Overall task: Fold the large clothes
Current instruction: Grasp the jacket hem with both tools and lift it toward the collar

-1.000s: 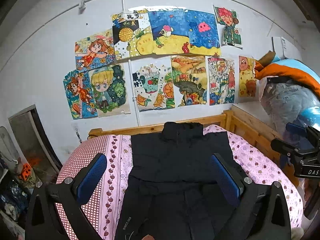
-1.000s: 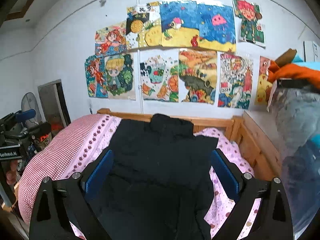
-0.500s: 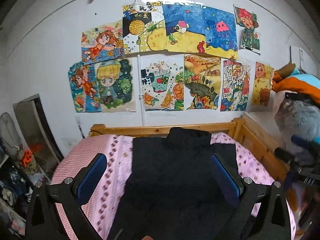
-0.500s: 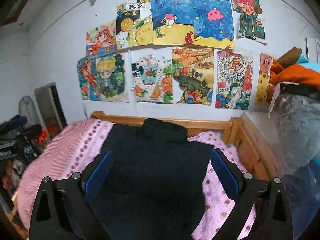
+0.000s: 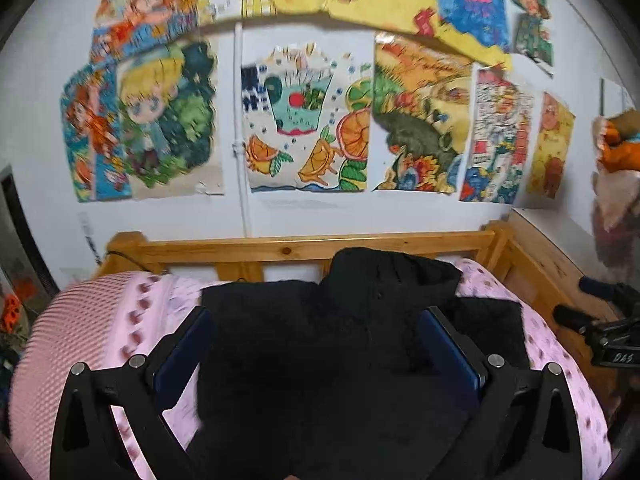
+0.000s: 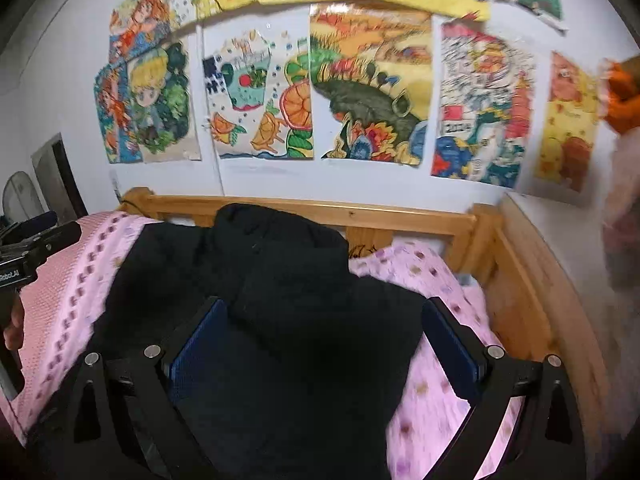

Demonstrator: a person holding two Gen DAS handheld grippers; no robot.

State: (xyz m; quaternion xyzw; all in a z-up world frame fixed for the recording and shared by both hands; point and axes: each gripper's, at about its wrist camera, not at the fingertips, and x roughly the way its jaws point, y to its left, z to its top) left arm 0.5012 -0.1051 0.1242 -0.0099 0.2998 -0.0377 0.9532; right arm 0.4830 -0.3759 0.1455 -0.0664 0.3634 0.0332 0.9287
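Note:
A large black jacket (image 5: 320,352) lies spread on a pink dotted bedspread (image 5: 132,320), its collar (image 5: 384,268) toward the wooden headboard. My left gripper (image 5: 320,344) hovers open over the jacket's upper body, nothing between its blue pads (image 5: 184,352). In the right wrist view the same black jacket (image 6: 280,320) fills the middle, collar (image 6: 272,236) near the headboard. My right gripper (image 6: 320,344) is open above the jacket's right shoulder, and its right pad (image 6: 448,344) is over the pink bedspread (image 6: 432,280). The right gripper's body (image 5: 608,344) shows at the right edge of the left view.
A wooden bed frame (image 5: 304,248) with a side rail (image 6: 528,304) bounds the bed at the back and right. Colourful drawings (image 5: 304,120) cover the white wall. Piled orange and pale cloth (image 5: 616,160) sits at the right. The left gripper's body (image 6: 28,248) and a hand (image 6: 14,328) are at the left edge.
Both grippers have moved forward toward the headboard and wall; the jacket's collar and posters now appear much larger. Both stay open and hold nothing.

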